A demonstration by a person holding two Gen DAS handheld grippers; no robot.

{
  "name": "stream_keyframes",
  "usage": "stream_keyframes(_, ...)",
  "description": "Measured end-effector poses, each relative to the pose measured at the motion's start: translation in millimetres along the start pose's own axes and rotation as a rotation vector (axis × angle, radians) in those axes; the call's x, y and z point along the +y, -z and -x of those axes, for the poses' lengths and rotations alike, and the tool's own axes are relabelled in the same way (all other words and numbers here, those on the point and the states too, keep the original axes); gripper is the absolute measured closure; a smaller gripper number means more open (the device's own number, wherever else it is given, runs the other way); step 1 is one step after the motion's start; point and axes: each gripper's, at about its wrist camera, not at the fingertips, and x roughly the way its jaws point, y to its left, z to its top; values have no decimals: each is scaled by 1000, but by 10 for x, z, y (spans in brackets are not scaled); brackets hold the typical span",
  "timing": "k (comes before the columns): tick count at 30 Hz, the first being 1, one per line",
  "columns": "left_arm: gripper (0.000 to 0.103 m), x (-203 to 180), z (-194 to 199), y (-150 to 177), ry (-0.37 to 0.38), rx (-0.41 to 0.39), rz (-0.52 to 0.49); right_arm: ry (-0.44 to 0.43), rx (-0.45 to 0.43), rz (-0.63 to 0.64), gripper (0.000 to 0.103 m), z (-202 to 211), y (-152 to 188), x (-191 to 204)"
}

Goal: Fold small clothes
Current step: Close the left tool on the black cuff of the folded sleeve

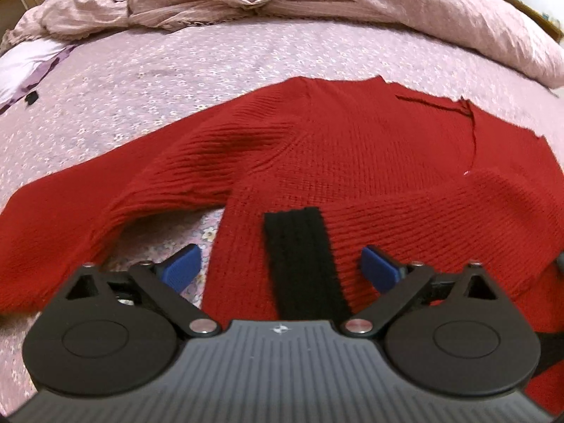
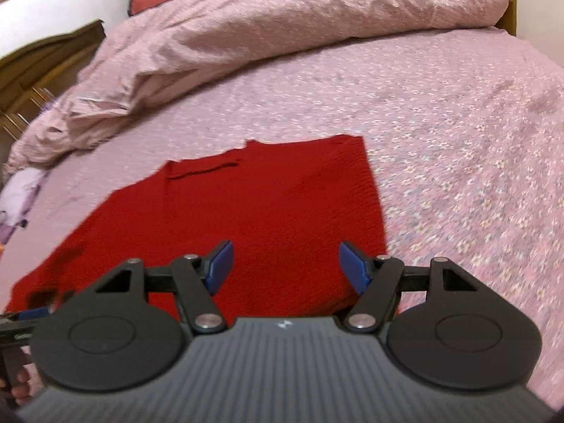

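left gripper [image 1: 278, 268] nearest in left wrist view, blue pads [image 1: 181, 268] spread wide, nothing clamped; poised low over near edge of red knit sweater [image 1: 352, 148], with black ribbed band [image 1: 301, 264] running lengthwise between the pads. red sweater spread flat on pink floral bedsheet [image 1: 176, 81], one sleeve [image 1: 88, 204] lying out toward left side of view, another fold of red knit at right edge. small patch of sheet visible between sleeve and body, just beyond left pad. right gripper [image 2: 285, 269] likewise wide apart, blue pads [image 2: 222, 268] gripping nothing, hovering over near right portion of sweater [image 2: 246, 204] in right wrist view; contact with fabric cannot be told. sweater's right edge straight, bare sheet [image 2: 458, 162] beside it. part of the other gripper and fingers at lower left corner of right wrist view, blurred. farther back, rumpled pink quilt [image 2: 282, 24] bunched along far side of bed. pale purple cloth [image 1: 24, 67] at far left on sheet. wooden furniture [image 2: 42, 63] beyond bed at left, white wall behind.
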Motion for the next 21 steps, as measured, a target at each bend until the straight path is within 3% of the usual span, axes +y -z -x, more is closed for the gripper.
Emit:
stream_keyframes(4, 11, 16, -77, -25, 13, -2, 18, 23, 18, 73, 34, -193, -183, -31)
stream_keyframes(11, 11, 70, -170, -42, 38, -2, 56, 89, 12, 26, 34, -514, -529, -234)
stream_keyframes(21, 11, 30, -196, -39, 33, -19, 43, 140, 75, 75, 35, -918, -531, -234)
